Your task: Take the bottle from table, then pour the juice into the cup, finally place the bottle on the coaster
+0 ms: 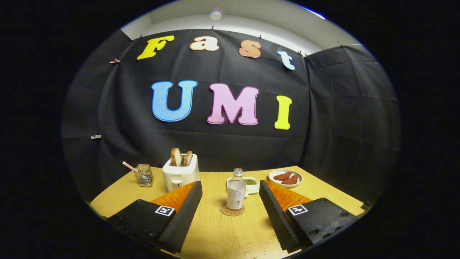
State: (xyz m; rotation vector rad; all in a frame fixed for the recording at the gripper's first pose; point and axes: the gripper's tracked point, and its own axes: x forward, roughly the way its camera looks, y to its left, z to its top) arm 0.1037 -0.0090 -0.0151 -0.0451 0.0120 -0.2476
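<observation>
The gripper (230, 212) is released, its fingers spread wide and holding nothing, with bare table (219, 233) between them and a few small drops of liquid on the wood close by. Just ahead, centred in the gap but clear of both fingers, the bottle (236, 192) stands upright on the coaster (232, 210) — so the last step of the task looks done, the bottle set down where it belongs. By that reading little is left but to draw straight back without brushing the bottle. The cup cannot be made out for sure; a small white dish (251, 184) with something green sits just behind the bottle. Further off are a toaster (180, 174) with bread in its slots, a glass jar (144, 175) with a straw beside it, and a plate (285, 177) with two reddish pieces — all well apart from the fingers.
</observation>
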